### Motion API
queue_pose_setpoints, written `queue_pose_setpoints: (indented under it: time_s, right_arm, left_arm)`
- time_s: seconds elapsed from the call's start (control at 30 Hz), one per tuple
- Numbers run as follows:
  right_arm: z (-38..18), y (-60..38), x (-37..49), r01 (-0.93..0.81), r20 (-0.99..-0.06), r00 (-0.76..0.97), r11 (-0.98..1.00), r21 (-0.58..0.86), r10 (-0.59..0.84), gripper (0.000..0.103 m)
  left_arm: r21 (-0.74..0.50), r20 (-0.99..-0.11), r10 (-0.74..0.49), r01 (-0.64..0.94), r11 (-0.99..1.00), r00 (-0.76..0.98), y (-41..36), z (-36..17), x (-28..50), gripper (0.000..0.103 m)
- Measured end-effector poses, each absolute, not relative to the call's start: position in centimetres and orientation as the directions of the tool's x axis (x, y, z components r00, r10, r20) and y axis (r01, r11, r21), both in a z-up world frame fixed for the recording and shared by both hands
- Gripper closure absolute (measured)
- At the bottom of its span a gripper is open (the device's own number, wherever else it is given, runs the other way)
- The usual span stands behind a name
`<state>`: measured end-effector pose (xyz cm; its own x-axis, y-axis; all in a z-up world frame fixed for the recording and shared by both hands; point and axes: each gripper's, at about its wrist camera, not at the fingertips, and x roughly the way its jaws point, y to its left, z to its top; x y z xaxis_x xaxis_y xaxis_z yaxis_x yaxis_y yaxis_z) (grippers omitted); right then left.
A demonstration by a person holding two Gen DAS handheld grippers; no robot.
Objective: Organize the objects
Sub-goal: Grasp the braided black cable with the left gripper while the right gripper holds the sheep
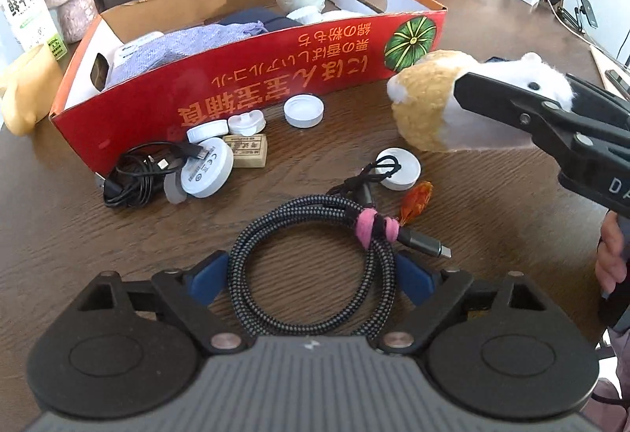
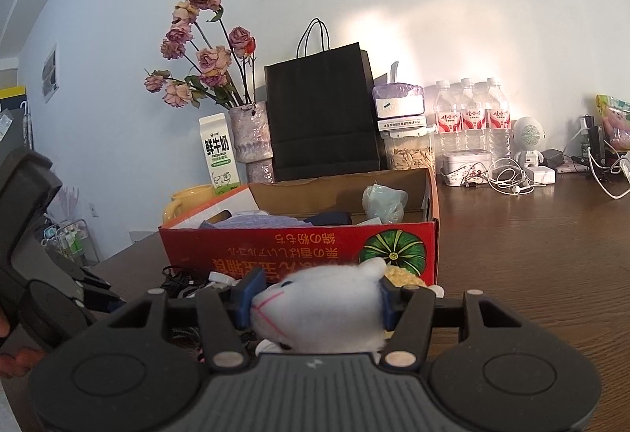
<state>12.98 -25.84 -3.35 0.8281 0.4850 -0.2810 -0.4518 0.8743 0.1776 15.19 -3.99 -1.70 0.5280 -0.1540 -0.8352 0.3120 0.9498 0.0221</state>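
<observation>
Meanwhile, a plush toy [image 2: 319, 308] is being pinched by the right gripper's [image 2: 317, 300] jaws at lower centre; a braided cable [image 1: 311, 266] is being straddled by the left gripper's [image 1: 313, 276] spread jaws.

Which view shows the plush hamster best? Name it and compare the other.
Left wrist view: the plush hamster shows whole from the side, tan back and white face, clamped in the right tongs beside the red box. The right wrist view shows only its white head between the pads, the body hidden.
</observation>
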Motion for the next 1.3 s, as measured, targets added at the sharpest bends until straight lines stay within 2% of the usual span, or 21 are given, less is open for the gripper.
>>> queue_pose_setpoints:
  time_s: [0.7, 1.3]
  right_arm:
    - [-2.3, -25.3, 11.7, -0.458, -0.253, 0.843, 0.880, 0.124, 0.475, 0.048]
    - [2.5, -23.0, 11.7, -0.490, -0.167, 0.855, 0.870, 0.055, 0.492, 0.049]
  left_arm:
    - [0.009, -0.759, -0.140, 0.226, 0.974, 0.635, -2.2, 0.2, 12.7, 0.013]
    - [-0.015, -0.659, -0.154, 0.192, 0.981, 0.736, -0.6, 4.6, 13.0, 0.013]
